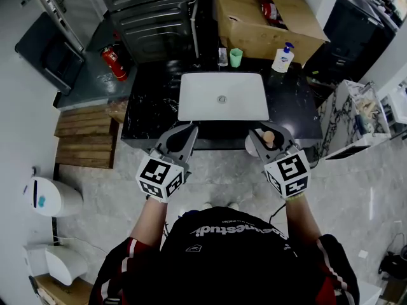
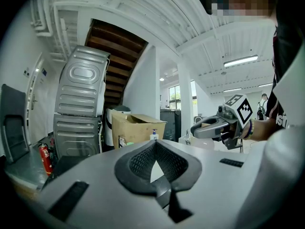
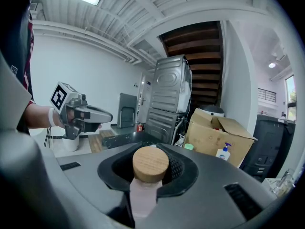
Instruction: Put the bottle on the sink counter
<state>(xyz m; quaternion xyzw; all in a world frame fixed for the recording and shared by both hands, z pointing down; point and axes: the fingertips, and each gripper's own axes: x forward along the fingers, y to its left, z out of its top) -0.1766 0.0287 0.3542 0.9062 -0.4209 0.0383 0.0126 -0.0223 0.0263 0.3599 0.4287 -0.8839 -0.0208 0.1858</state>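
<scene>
A pale pink bottle with a round wooden cap [image 3: 150, 163] sits between the jaws of my right gripper [image 1: 268, 136], which is shut on its neck. In the head view the cap [image 1: 269, 136] hangs just off the near edge of the black marble sink counter [image 1: 152, 107], right of the white sink [image 1: 191, 110]. My left gripper [image 1: 185, 134] is level with it at the counter's near edge, left of the sink's middle. Its jaws meet at the tips with nothing between them, and the left gripper view shows its pads [image 2: 138, 163] bare.
At the counter's back stand a green cup [image 1: 236, 57] and a soap dispenser [image 1: 283, 59], with a big cardboard box [image 1: 254, 30] behind. Stacked grey machines [image 1: 149, 18] and a fire extinguisher [image 1: 114, 62] are back left. A wooden pallet [image 1: 86, 135] lies left of the counter.
</scene>
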